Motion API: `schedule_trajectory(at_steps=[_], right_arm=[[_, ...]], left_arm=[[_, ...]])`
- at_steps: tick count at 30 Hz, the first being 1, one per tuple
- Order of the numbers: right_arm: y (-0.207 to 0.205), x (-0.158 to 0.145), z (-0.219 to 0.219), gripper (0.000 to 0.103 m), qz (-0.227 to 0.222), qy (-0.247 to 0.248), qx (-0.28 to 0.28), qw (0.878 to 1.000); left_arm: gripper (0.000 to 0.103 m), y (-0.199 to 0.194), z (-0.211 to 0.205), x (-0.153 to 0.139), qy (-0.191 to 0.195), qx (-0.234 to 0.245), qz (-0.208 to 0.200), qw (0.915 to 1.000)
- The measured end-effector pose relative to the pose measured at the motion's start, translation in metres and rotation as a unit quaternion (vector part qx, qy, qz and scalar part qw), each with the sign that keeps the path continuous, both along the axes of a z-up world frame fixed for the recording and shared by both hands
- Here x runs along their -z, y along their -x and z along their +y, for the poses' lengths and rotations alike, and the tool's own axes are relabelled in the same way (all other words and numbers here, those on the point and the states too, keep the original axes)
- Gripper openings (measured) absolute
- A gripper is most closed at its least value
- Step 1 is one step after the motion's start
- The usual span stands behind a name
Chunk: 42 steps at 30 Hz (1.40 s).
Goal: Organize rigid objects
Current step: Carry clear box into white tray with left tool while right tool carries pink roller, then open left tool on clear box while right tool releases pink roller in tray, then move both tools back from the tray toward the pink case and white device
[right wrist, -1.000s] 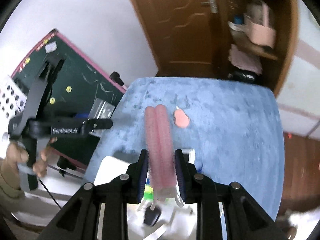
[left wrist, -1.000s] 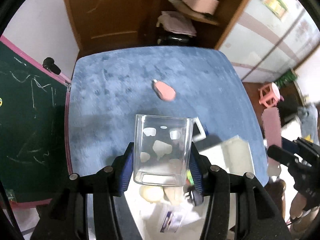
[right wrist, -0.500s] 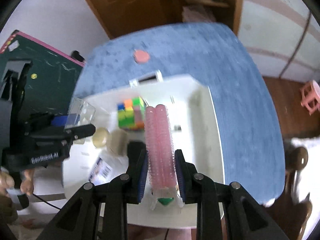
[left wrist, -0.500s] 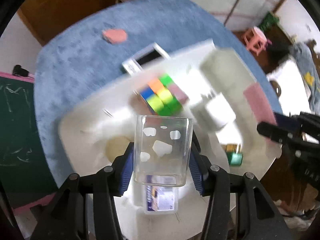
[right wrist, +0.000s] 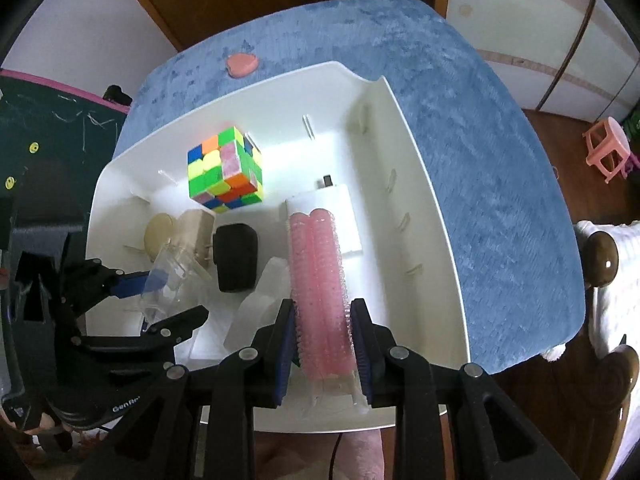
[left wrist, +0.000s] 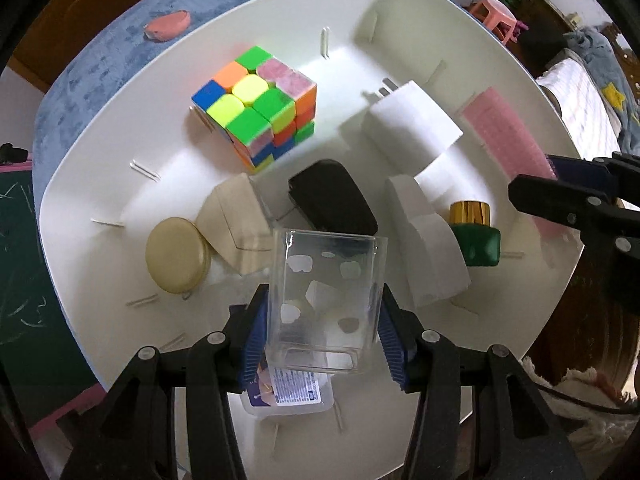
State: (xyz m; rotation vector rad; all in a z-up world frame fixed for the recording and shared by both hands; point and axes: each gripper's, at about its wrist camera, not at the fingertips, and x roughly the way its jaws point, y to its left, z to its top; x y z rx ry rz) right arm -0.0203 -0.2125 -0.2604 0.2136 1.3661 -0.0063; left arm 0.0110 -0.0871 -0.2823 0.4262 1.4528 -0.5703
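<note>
My left gripper (left wrist: pixel 322 344) points straight down and is shut on a clear plastic box (left wrist: pixel 326 300), its blue pads on the box's two sides. The box hangs over the near part of a white bin (left wrist: pixel 400 12). My right gripper (right wrist: pixel 323 336) has a pink hair roller (right wrist: pixel 318 272) between its pads. Its jaws are opening, and the bristles still touch both pads. The roller's far end lies over a white charger (right wrist: pixel 340 216) at the bin's right side. From the left wrist view the roller (left wrist: pixel 504 136) and right gripper (left wrist: pixel 560 184) show at the right.
The bin holds a colourful cube (left wrist: pixel 256 108), a black case (left wrist: pixel 332 198), a beige round tin (left wrist: pixel 176 254), a green bottle with a gold cap (left wrist: pixel 476 236) and a labelled small box (left wrist: pixel 288 394). A pink eraser (right wrist: pixel 241 64) lies on the blue tabletop (right wrist: pixel 480 140).
Both grippers came down over the white bin with their loads and tilted to look into it. The bin now fills both views. The right pads stand slightly wider.
</note>
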Motion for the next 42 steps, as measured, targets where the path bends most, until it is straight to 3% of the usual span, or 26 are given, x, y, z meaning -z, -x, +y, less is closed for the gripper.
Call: schedule_trajectory(at_steps=[2,5,6,8,19,31,42], right_arm=[[0.000,0.001,0.002,0.030,0.002,0.003,-0.004,1.000],[-0.002,0.002,0.004,0.036,0.008,0.000,-0.007,1.000],[-0.003,0.001,0.004,0.038,0.008,-0.003,-0.006,1.000],[-0.003,-0.001,0.003,0.050,0.005,-0.008,-0.003,1.000],[-0.010,-0.026,0.003,0.050,-0.013,-0.024,0.000,1.000],[-0.021,-0.032,0.000,0.050,-0.005,-0.046,0.005,0.999],[-0.043,-0.047,0.003,0.050,-0.006,-0.069,-0.010,0.998]], left_arm=[[0.056,0.001,0.001,0.000,-0.004,-0.001,0.001,1.0000],[0.081,0.000,0.004,0.000,-0.006,-0.009,0.007,0.9999],[0.083,-0.001,0.005,-0.001,-0.003,-0.012,0.007,0.9999],[0.083,-0.001,0.007,-0.004,-0.001,-0.016,0.004,0.9999],[0.083,-0.007,0.020,-0.030,0.020,-0.046,-0.026,0.9984],[0.083,-0.032,0.017,-0.048,0.046,-0.078,-0.041,0.9951],[0.083,-0.061,0.033,-0.089,0.068,-0.107,-0.081,0.9885]])
